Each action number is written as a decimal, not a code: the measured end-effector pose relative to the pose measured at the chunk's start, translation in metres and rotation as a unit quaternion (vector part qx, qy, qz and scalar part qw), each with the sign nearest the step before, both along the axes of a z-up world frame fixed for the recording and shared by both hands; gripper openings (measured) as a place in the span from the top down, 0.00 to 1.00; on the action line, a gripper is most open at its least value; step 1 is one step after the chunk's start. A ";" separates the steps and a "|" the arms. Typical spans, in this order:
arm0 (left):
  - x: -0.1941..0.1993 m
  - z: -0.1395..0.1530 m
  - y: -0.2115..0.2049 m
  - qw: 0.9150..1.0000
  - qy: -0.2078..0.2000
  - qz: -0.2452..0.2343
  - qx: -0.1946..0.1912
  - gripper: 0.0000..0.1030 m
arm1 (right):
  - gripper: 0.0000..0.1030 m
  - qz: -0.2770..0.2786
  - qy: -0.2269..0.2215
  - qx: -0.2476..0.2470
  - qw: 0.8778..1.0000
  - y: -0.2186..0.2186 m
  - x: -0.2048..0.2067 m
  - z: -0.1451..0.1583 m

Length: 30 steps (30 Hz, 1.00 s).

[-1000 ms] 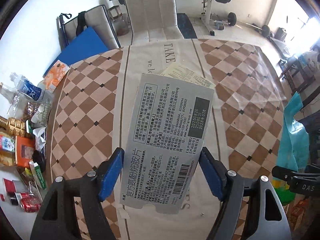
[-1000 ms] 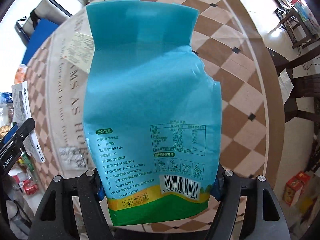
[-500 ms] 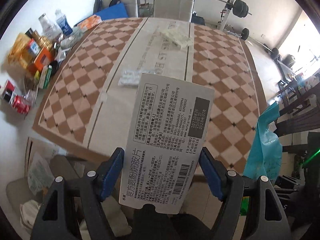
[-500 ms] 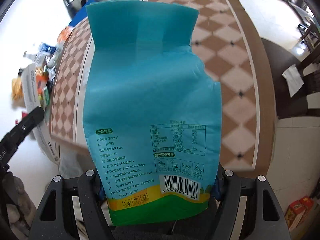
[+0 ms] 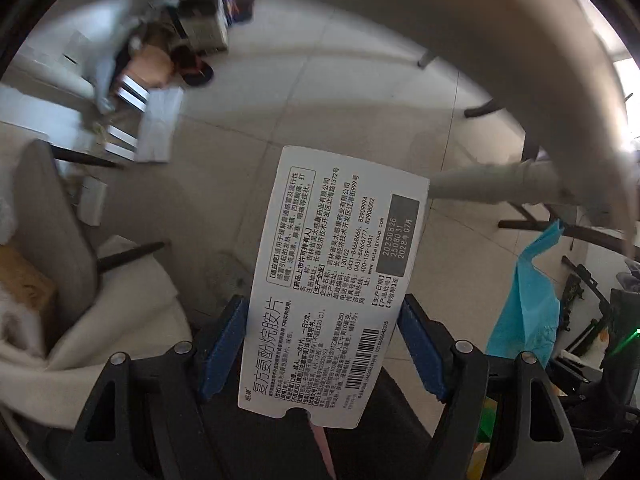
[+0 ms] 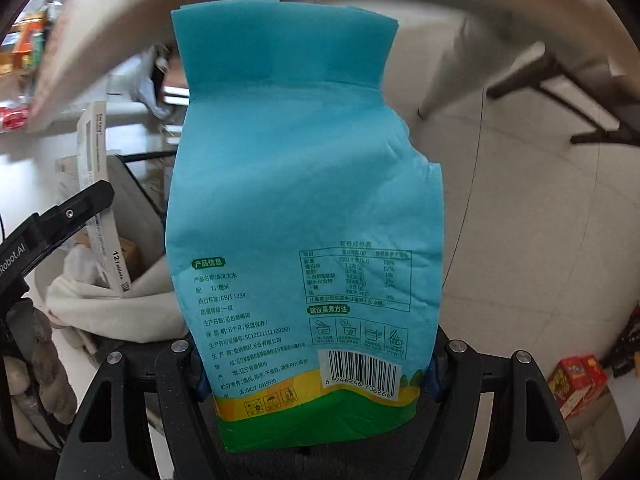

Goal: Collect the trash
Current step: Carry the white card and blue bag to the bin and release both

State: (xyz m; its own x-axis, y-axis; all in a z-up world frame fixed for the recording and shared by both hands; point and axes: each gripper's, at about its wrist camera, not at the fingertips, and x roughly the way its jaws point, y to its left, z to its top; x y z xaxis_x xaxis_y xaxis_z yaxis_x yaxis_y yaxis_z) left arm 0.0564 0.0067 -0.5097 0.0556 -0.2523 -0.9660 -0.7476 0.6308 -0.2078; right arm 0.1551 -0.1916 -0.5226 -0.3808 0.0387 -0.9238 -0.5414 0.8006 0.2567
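Nearest the left wrist camera, the left tool (image 5: 322, 346) was clamped on a flat white medicine carton printed with black Chinese text and a barcode (image 5: 334, 280), its blue pads pressed against the carton's two long edges at about 7 and 5 o'clock, the carton standing up toward 12 o'clock. In the right wrist view the right tool (image 6: 316, 372) was likewise closed on a crumpled turquoise rice bag with a green and yellow base band (image 6: 304, 216), gripping its lower sides, with the bag's open mouth rising to 12 o'clock and filling the middle of the frame. Just beyond, at 9 o'clock in the right view, the black arm of the left tool held the white carton edge-on above a cream cloth-lined bin (image 6: 132, 300); the same cream lining (image 5: 120, 316) lay at 8 o'clock in the left view. At 4 o'clock in the left view the turquoise bag showed as a hanging strip. Farther off stretched the pale tiled floor (image 5: 320, 92), and the pale rim of the table (image 5: 500, 40) arched from 12 to 3 o'clock overhead.
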 end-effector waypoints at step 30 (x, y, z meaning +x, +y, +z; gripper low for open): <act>0.038 -0.206 0.014 0.997 0.049 -0.039 0.035 0.04 | 0.00 -0.037 0.042 -0.046 0.997 0.050 0.064 -0.324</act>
State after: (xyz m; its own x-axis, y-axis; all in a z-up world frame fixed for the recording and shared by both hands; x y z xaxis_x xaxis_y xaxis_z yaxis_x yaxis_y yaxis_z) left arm 0.0942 0.0211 -0.7159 -0.0577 -0.1846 -0.9811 -0.7099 0.6986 -0.0896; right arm 0.2191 -0.1412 -0.8465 -0.4562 -0.0140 -0.8898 -0.4590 0.8603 0.2218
